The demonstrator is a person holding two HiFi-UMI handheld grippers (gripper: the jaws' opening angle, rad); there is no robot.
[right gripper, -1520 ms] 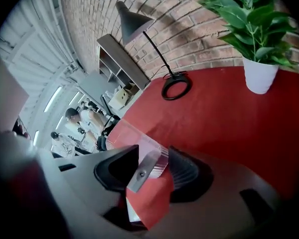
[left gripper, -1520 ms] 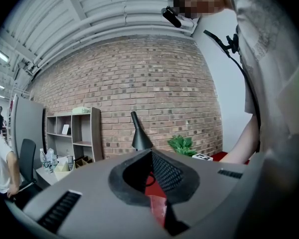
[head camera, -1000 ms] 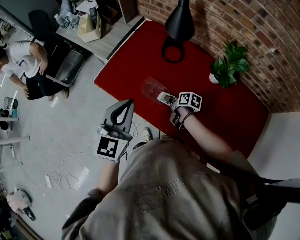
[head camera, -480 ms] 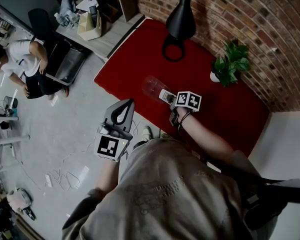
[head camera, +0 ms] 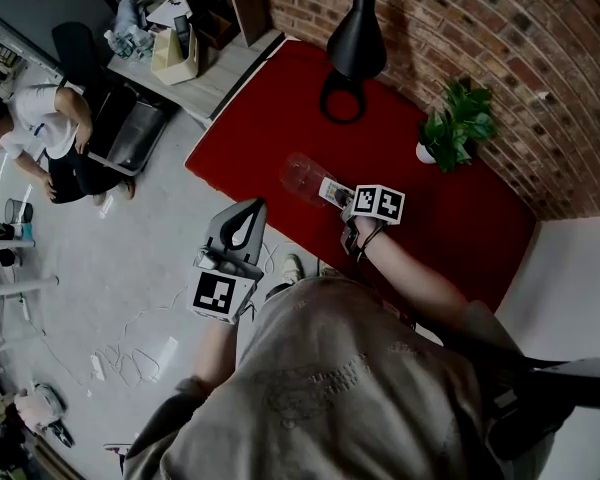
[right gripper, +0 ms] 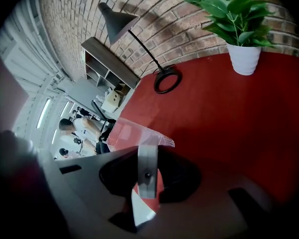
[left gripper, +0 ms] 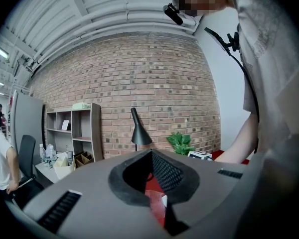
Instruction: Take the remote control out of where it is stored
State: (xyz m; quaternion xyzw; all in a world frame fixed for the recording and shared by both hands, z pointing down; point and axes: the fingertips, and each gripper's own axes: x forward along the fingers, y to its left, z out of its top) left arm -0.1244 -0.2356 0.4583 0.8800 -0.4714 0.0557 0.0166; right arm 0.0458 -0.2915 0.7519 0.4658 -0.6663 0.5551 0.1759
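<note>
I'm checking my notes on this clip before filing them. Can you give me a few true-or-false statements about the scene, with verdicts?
1. The right gripper has the remote control between its jaws. True; the jaws have just been closing on it.
2. The left gripper holds the clear plastic holder. False: its jaws are together and empty, held off the table's edge, and the holder lies on the red table.
3. The potted plant stands on the table near the brick wall. True.
4. The black lamp lies toppled on the table. False: it stands upright on its ring base.
</note>
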